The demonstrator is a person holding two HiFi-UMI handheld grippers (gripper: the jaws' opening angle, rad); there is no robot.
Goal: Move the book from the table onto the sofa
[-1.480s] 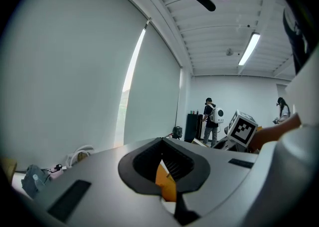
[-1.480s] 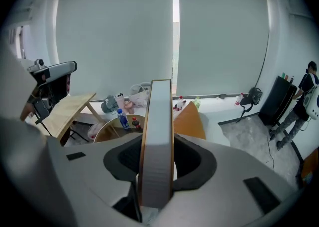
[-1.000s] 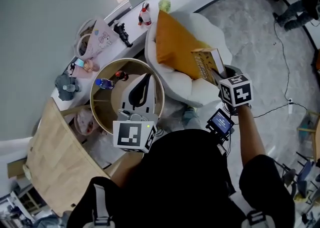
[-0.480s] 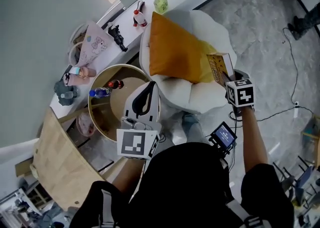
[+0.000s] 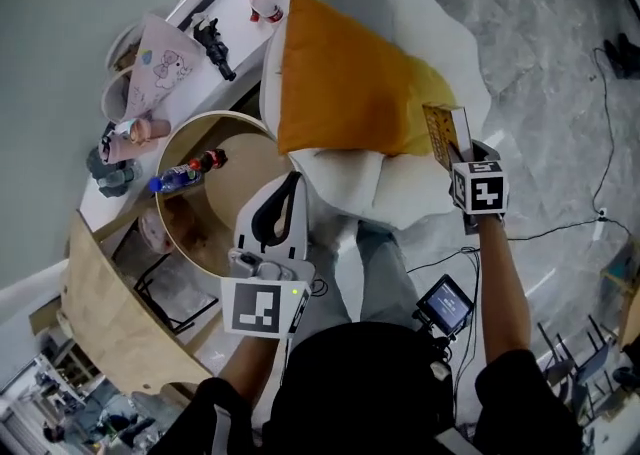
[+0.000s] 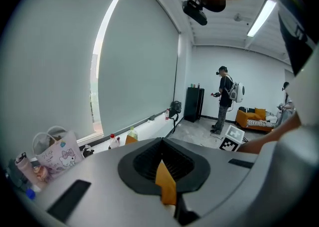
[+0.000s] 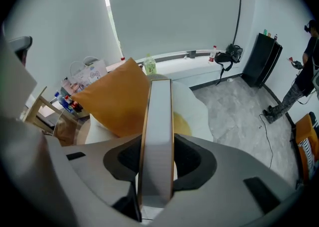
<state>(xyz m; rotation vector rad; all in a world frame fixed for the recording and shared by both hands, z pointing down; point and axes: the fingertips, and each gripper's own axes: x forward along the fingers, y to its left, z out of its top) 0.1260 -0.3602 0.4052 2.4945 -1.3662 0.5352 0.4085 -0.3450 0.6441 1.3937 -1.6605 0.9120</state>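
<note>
The book [image 5: 441, 132] stands on edge at the orange cushion's [image 5: 350, 93] right corner, above the white round sofa [image 5: 440, 23]. My right gripper [image 5: 452, 150] is shut on it. In the right gripper view the book [image 7: 157, 131] runs straight up between the jaws of that gripper [image 7: 158, 147], with the cushion [image 7: 117, 99] and sofa [image 7: 195, 112] behind it. My left gripper [image 5: 290, 181] hangs shut and empty over the sofa's front left edge. In the left gripper view the tips of that gripper [image 6: 160, 141] meet, and a sliver of orange shows through the gap.
A round wooden table [image 5: 183, 142] with small bottles [image 5: 182, 177] stands left of the sofa. A white ledge [image 5: 215, 3] behind carries bottles, a toy and a printed bag [image 5: 150, 68]. A wooden board [image 5: 105, 318] lies at the lower left. A person [image 6: 225, 96] stands far across the room.
Both grippers have sunk and moved toward the sofa. The book has come down beside the cushion's right corner. The sofa and cushion fill more of the head view.
</note>
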